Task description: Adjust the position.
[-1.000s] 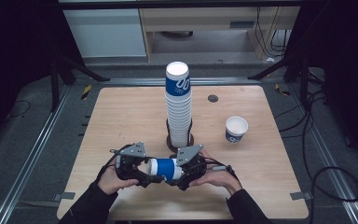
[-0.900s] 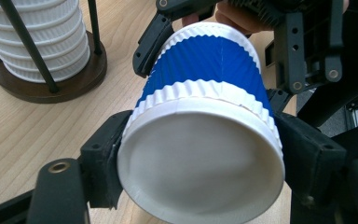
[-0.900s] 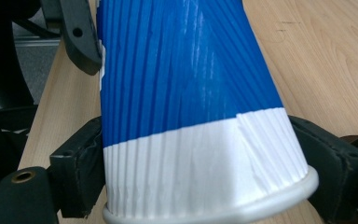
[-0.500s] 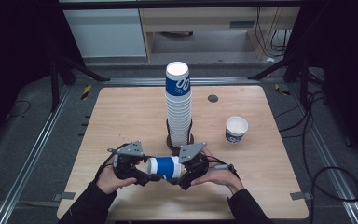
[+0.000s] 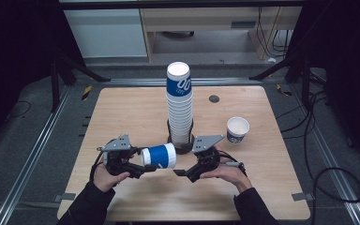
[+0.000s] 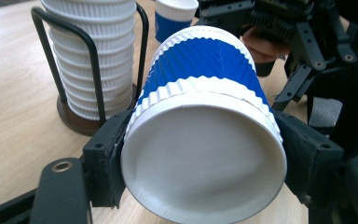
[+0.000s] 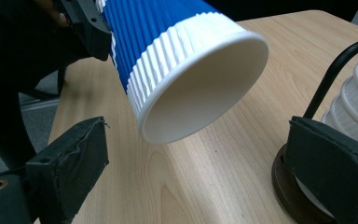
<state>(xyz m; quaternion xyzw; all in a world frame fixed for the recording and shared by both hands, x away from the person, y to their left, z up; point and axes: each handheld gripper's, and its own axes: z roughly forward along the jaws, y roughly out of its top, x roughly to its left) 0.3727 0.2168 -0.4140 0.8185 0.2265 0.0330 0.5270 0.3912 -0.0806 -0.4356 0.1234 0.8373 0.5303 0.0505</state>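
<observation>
The left gripper (image 5: 143,169) clamps a blue ribbed paper cup (image 5: 159,156) sideways, at 7 o'clock from the cup stack (image 5: 179,108). The right gripper (image 5: 183,172) gapes empty (mouth-side); squeezing could crush the rim.

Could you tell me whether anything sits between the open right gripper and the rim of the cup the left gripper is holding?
Nothing visible does. The right gripper is open just short of the cup, whose mouth faces it across bare table. The stack stands off to one side.
</observation>
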